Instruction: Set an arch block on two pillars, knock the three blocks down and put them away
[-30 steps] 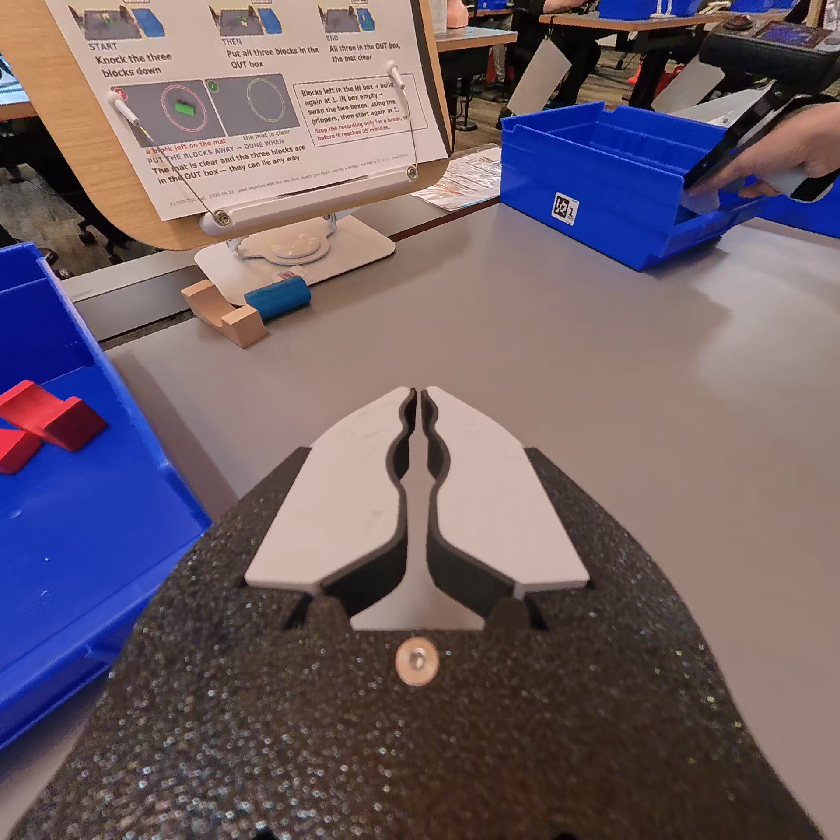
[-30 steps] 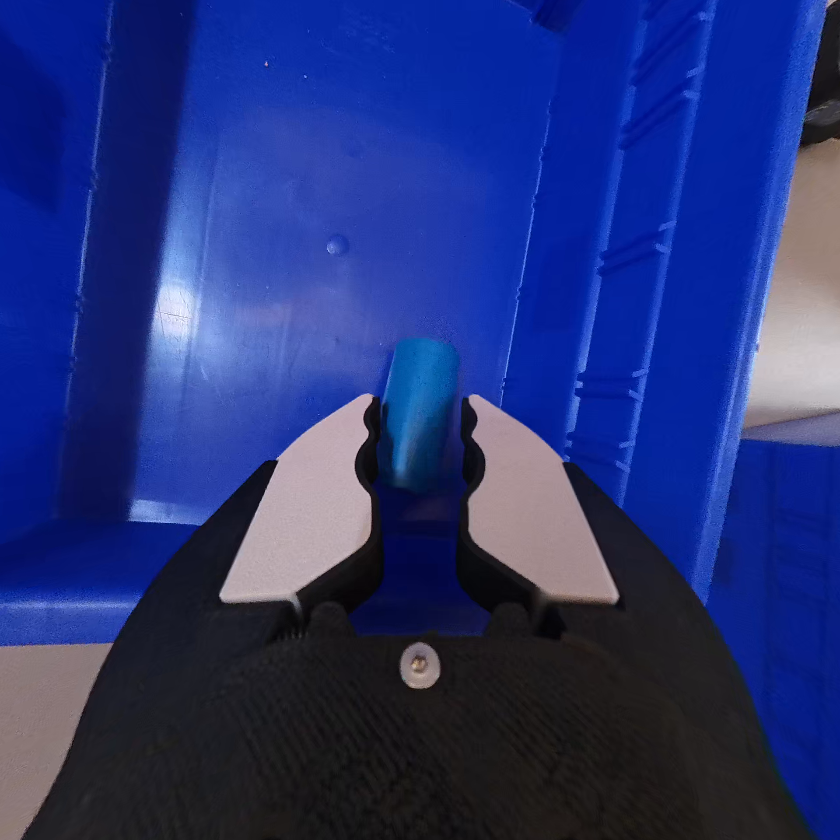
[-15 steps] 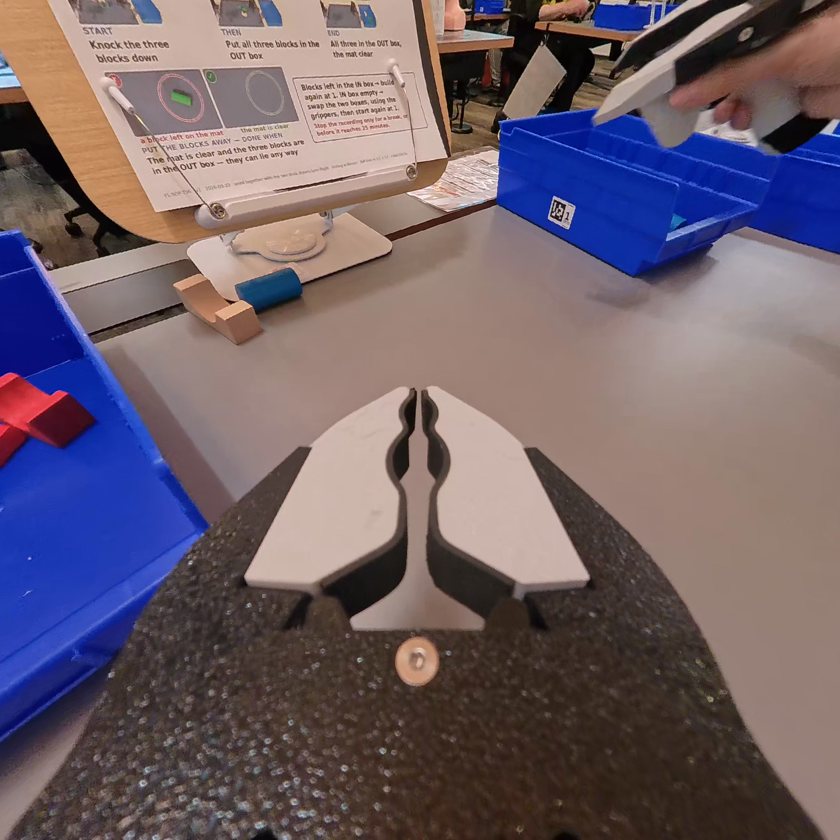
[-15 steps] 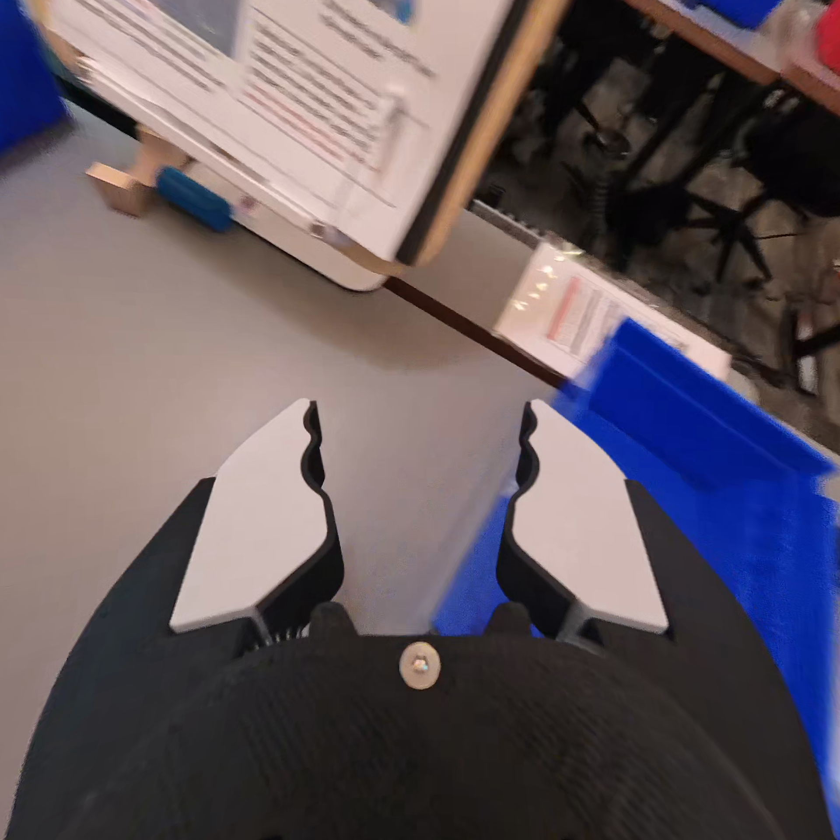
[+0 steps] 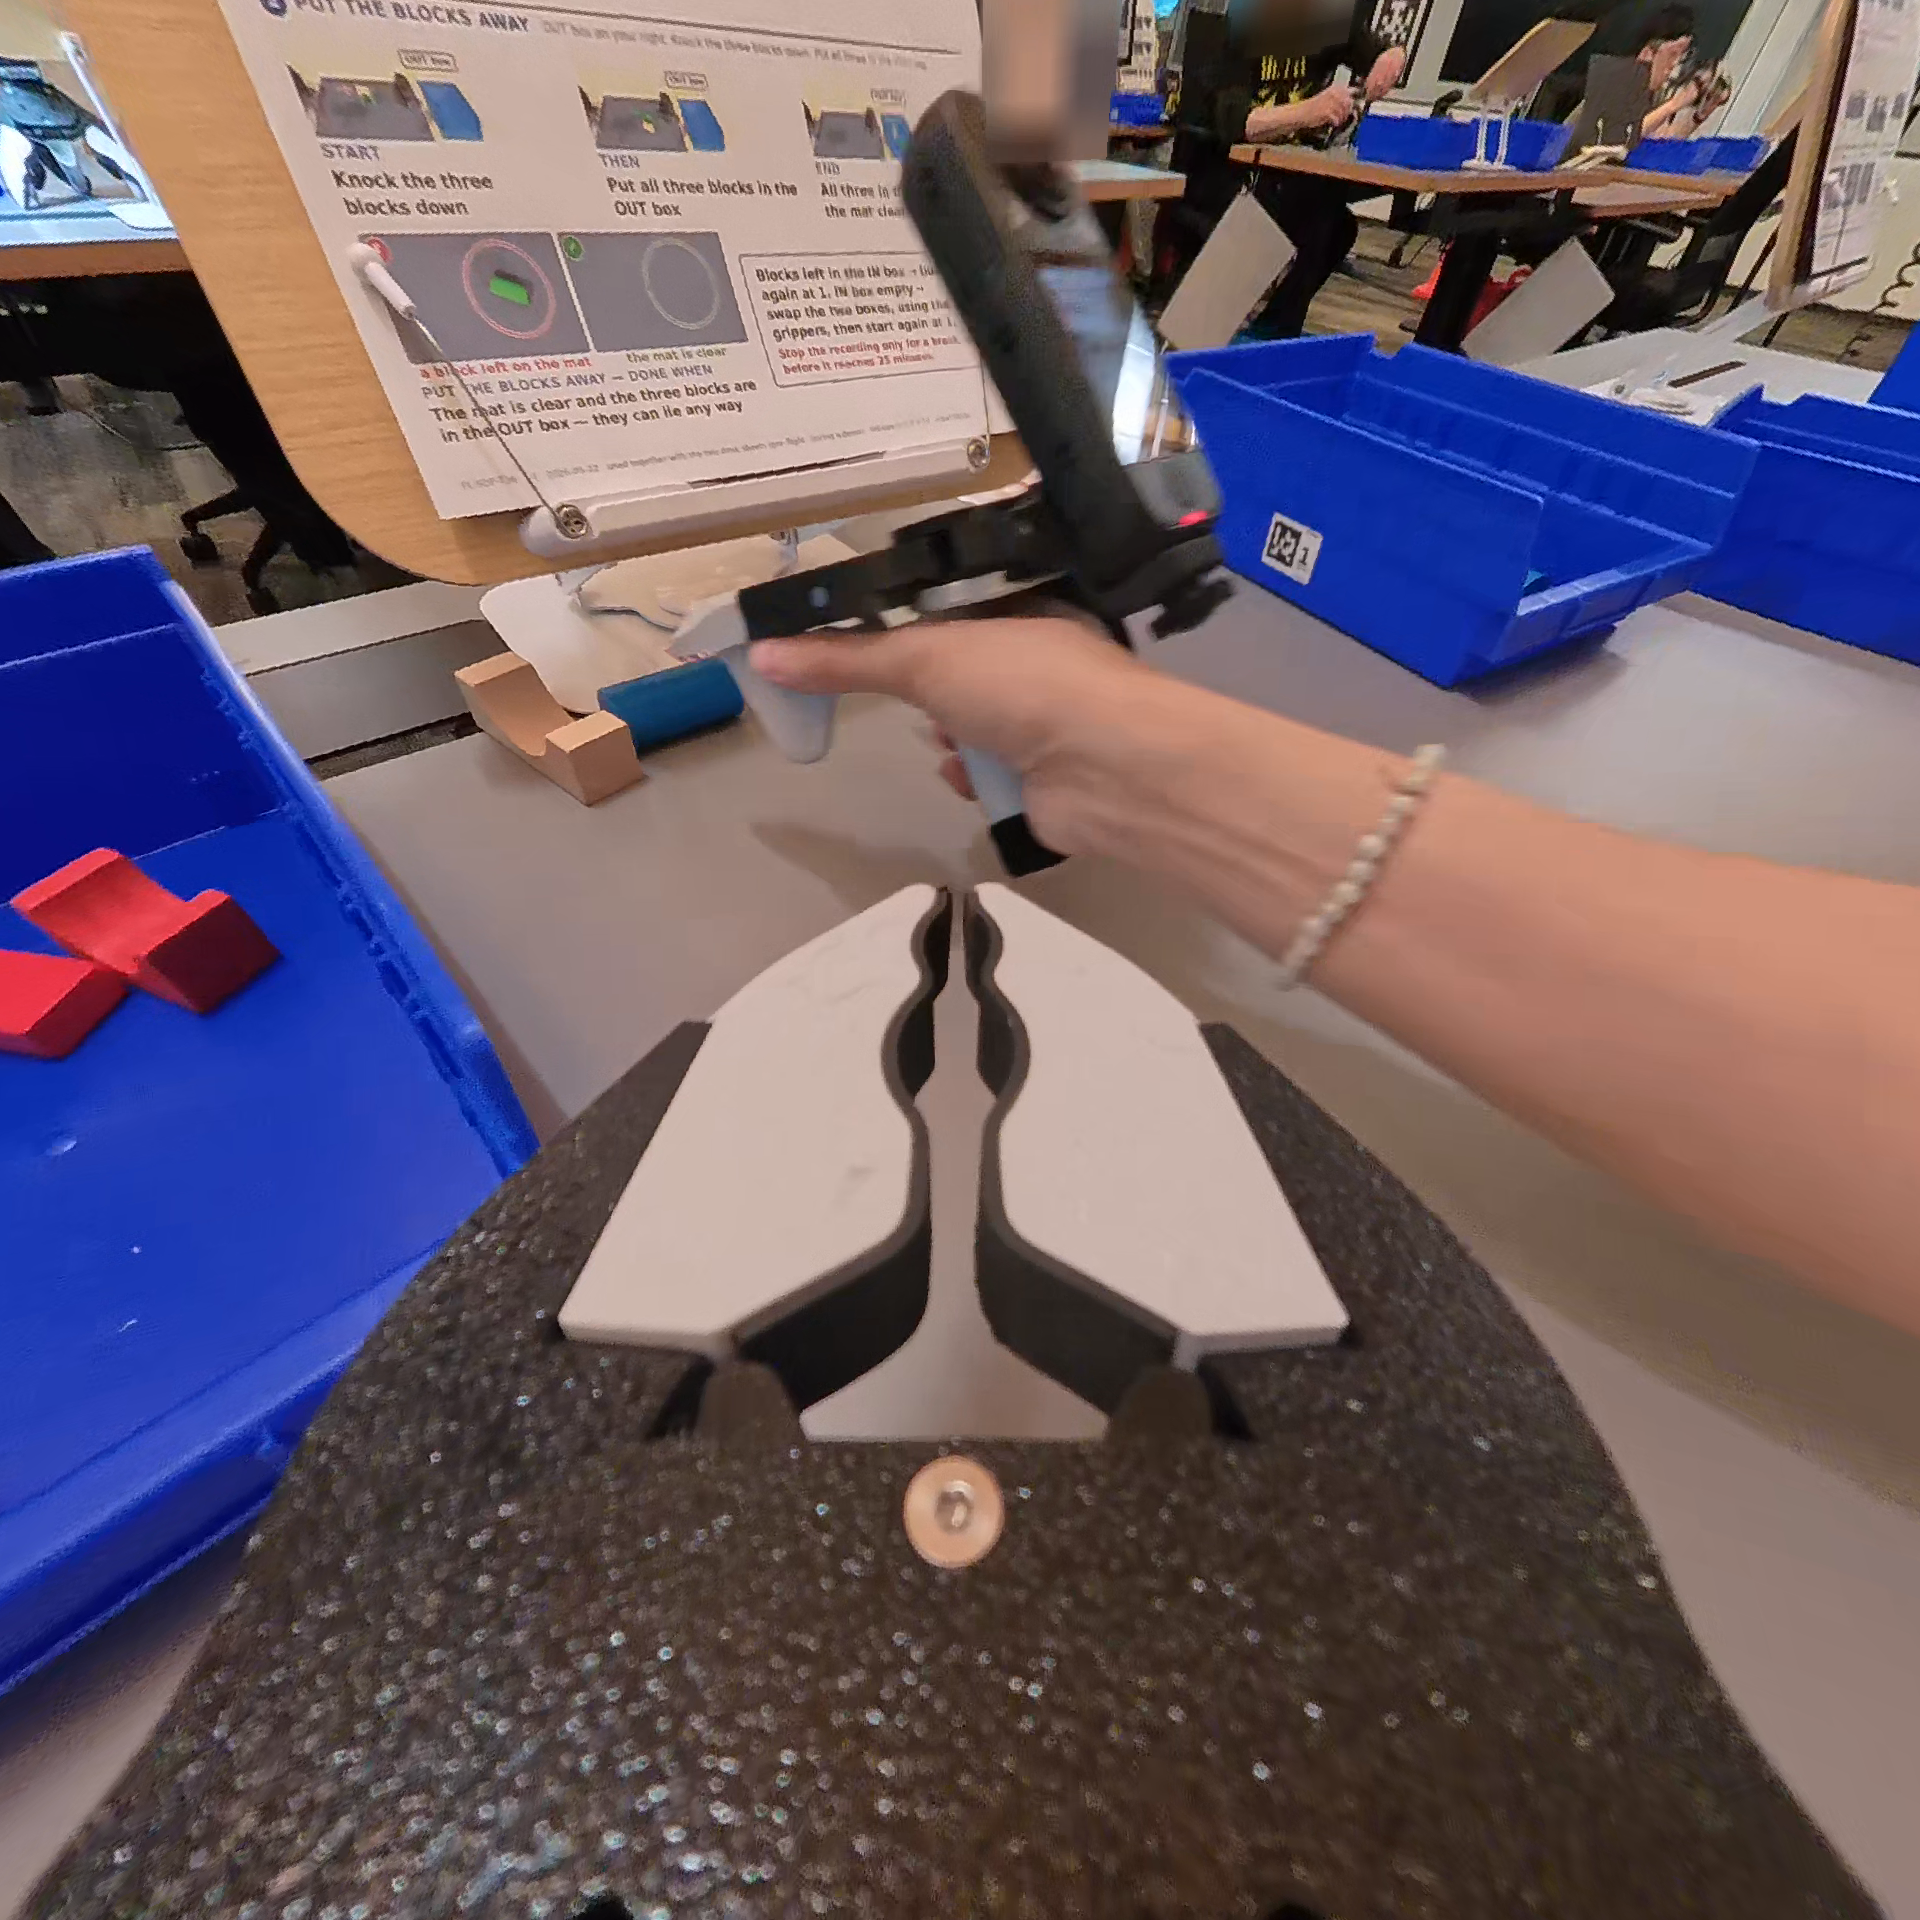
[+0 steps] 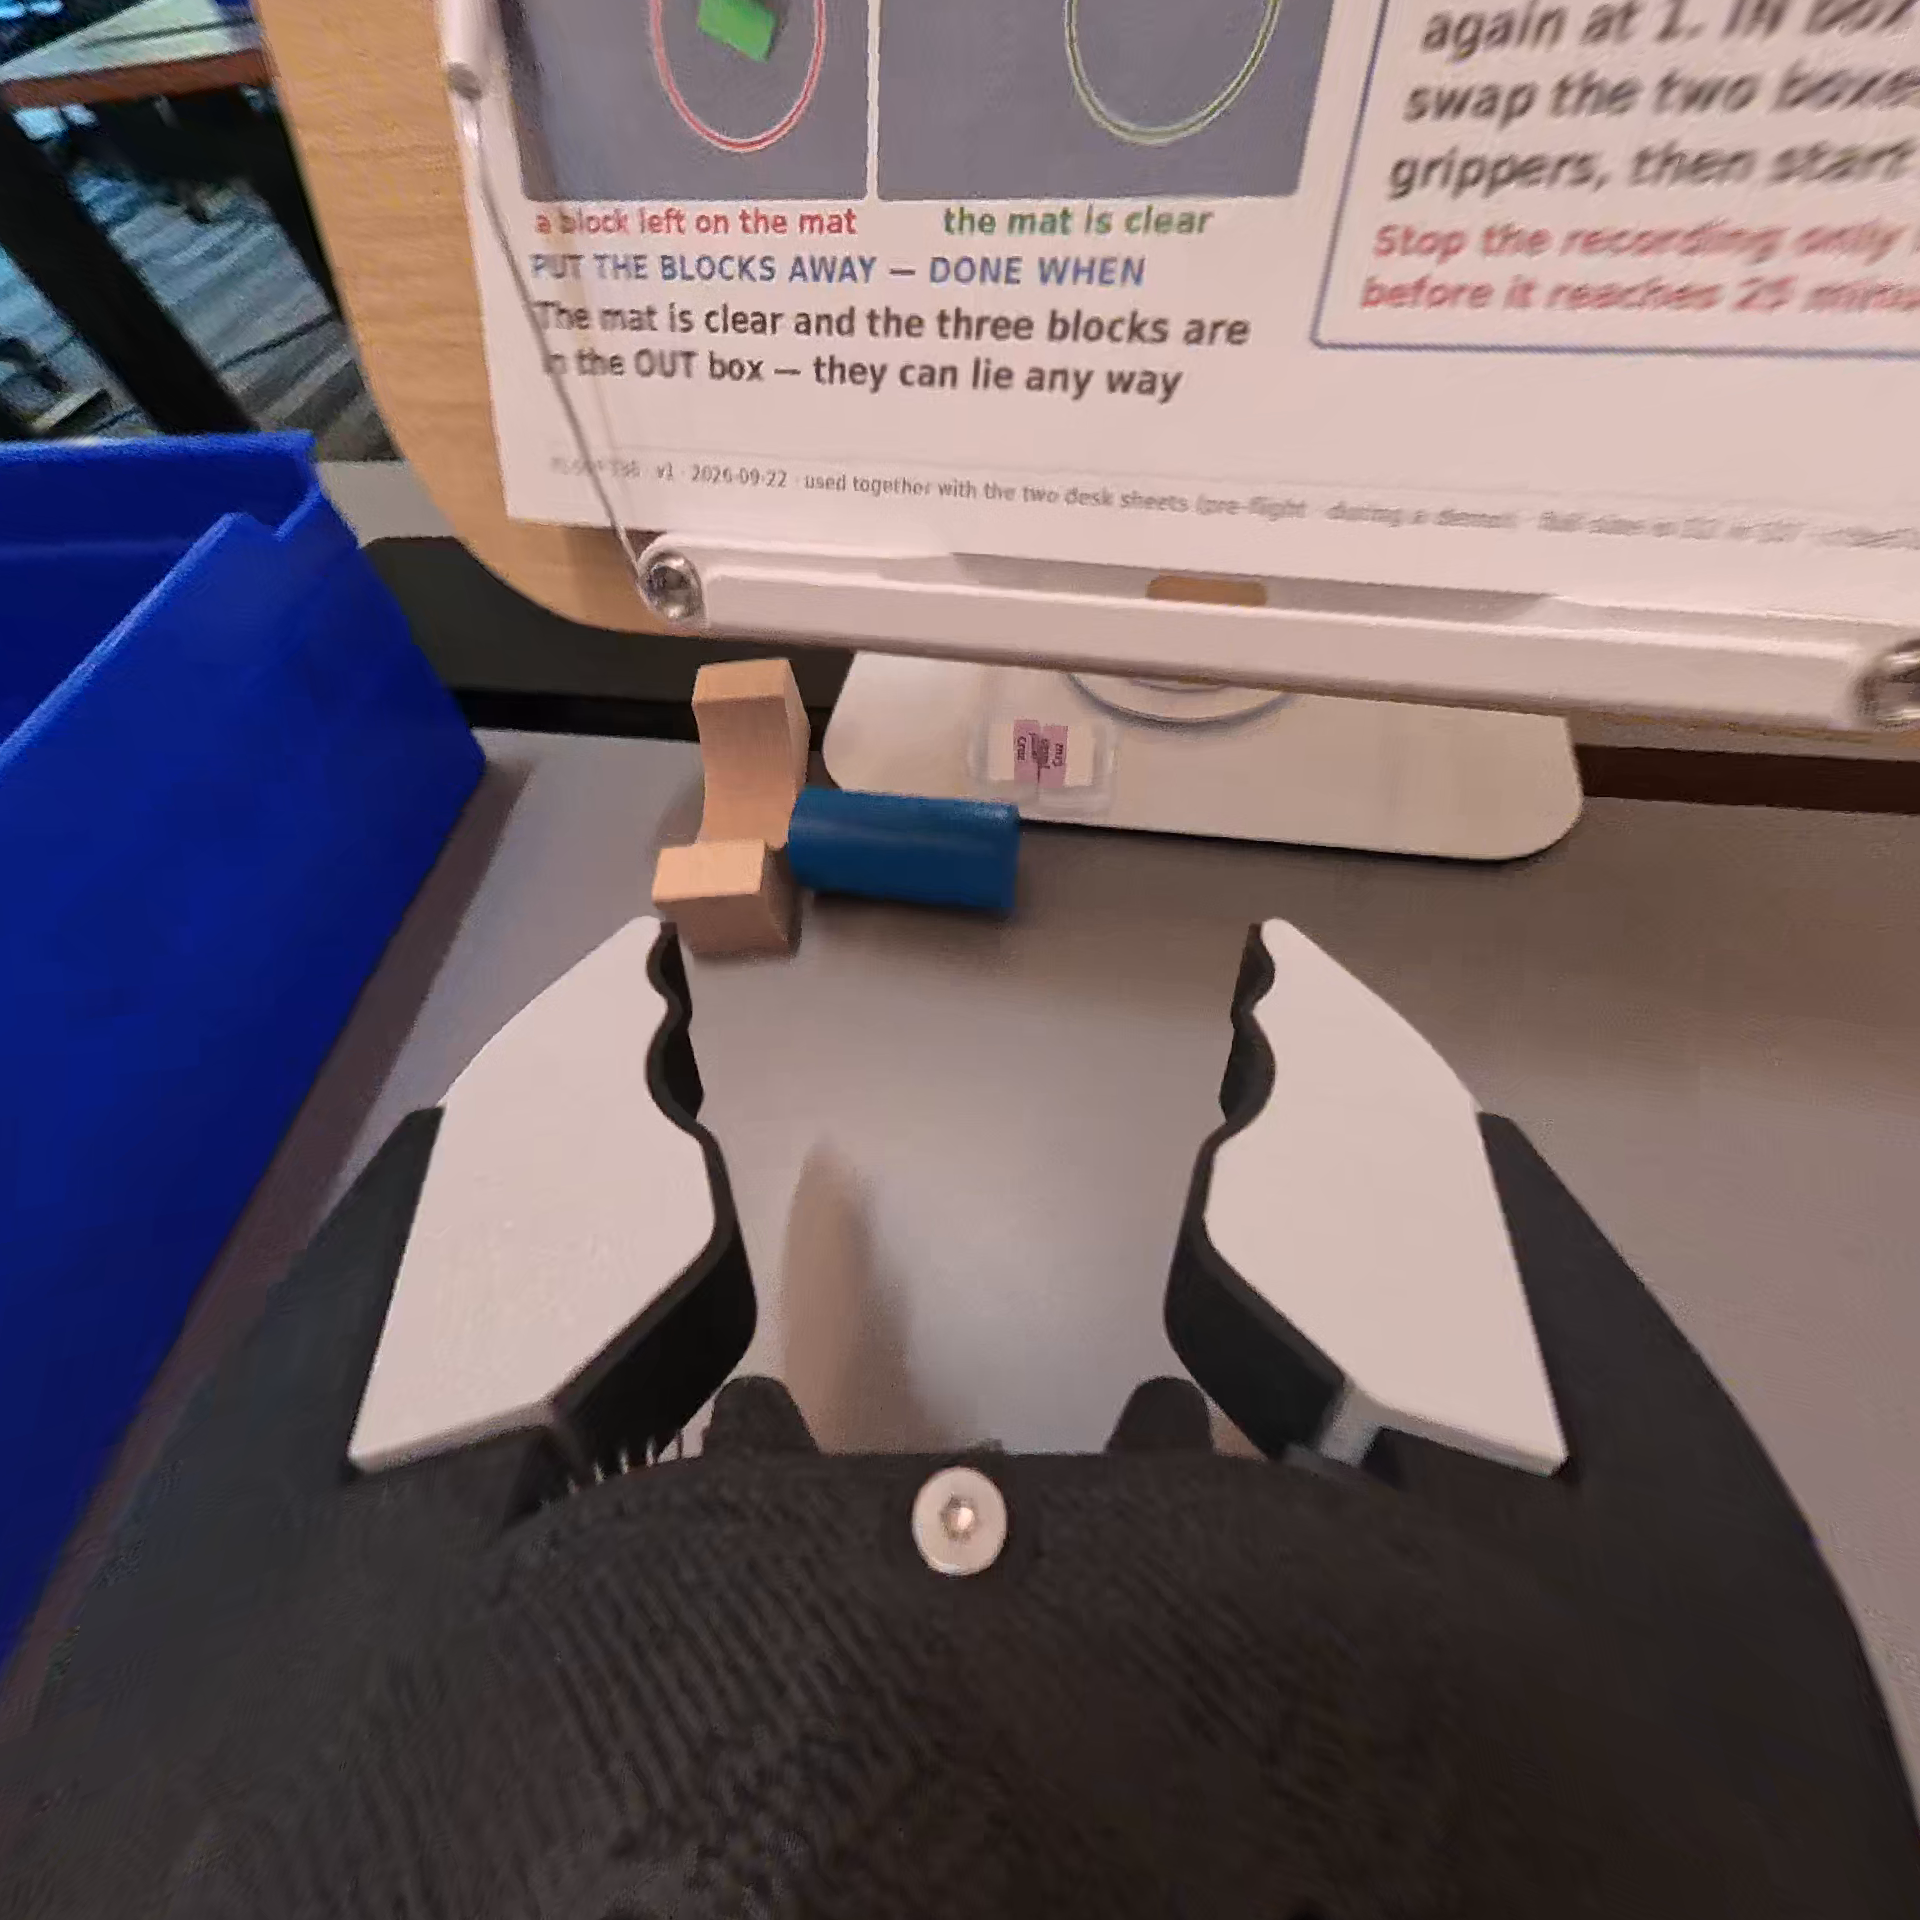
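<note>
My right gripper (image 6: 961, 935) is open and empty, low over the grey table. It points at a blue cylinder block (image 6: 904, 847) and a tan arch-shaped wooden block (image 6: 732, 821) that lie touching each other just in front of its fingertips. In the left wrist view a hand holds the right gripper (image 5: 748, 675) close to the same blue cylinder (image 5: 670, 701) and tan block (image 5: 551, 727). My left gripper (image 5: 958, 894) is shut and empty above the table. Two red blocks (image 5: 135, 925) lie in the blue bin (image 5: 312, 1195) on its left.
A tilted board with a printed sheet (image 6: 1143, 312) on a white stand base (image 6: 1247, 769) rises right behind the blocks. A blue bin (image 6: 208, 779) stands on the left. Another blue bin (image 5: 1455, 499) stands at the right rear. The person's forearm (image 5: 1558, 987) crosses over the table. There is about 25 cm between the tips of the two grippers.
My right gripper let go of a blue cylinder in the right-hand bin, lifted out, swung left across the table to the blocks by the stand, and opened wide. My left gripper stayed shut and still.
</note>
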